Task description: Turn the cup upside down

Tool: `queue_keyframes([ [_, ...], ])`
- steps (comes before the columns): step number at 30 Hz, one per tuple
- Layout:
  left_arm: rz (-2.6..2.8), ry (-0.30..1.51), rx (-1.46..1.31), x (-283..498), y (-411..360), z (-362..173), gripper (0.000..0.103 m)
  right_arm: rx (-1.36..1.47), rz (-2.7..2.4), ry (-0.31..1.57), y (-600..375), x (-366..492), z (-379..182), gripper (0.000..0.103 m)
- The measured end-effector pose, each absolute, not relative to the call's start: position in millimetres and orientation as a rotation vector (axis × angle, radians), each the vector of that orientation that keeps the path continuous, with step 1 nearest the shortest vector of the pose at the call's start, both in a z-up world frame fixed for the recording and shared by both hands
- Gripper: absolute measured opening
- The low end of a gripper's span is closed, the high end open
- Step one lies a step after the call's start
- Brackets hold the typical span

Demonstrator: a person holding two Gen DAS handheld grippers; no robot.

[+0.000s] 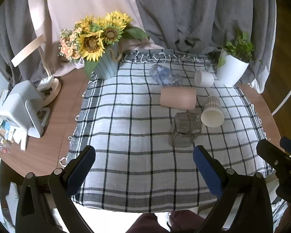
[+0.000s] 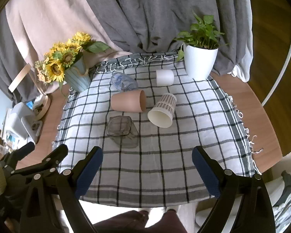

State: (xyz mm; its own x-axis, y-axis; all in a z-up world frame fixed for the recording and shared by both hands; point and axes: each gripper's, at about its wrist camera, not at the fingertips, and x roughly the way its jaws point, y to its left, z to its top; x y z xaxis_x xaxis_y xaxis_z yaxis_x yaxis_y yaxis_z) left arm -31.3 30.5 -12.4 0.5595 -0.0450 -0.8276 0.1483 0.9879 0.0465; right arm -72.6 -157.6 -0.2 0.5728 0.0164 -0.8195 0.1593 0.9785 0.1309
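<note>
Several cups stand or lie on the checked cloth [image 1: 126, 128] [image 2: 164, 155]. A smoky glass cup [image 1: 185, 129] [image 2: 123, 132] stands upside down nearest me. A pink cup [image 1: 177, 98] [image 2: 127, 101] lies on its side behind it. A patterned paper cup [image 1: 212, 111] [image 2: 163, 109] lies on its side, mouth toward me. A white cup [image 1: 203, 78] [image 2: 164, 77] lies at the back. A clear blue-tinted cup [image 1: 165, 75] [image 2: 124, 82] lies at the back left. My left gripper [image 1: 144, 161] and right gripper [image 2: 147, 162] are both open and empty, above the cloth's near part.
A sunflower pot [image 1: 106, 66] [image 2: 76, 76] stands at the back left and a white plant pot [image 1: 230, 71] [image 2: 200, 62] at the back right. Grey curtains hang behind. White boxes and clutter [image 1: 21, 108] sit on the wooden table at the left.
</note>
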Motion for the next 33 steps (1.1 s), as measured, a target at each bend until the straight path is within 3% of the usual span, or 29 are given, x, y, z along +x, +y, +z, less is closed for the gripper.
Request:
queue_keyframes([
  [33, -0.113, 0.952, 0.122, -28.7, 33.1, -8.9, 0.103, 0.213, -0.094, 0.974, -151.1, -70.9, -4.7, 0.093],
])
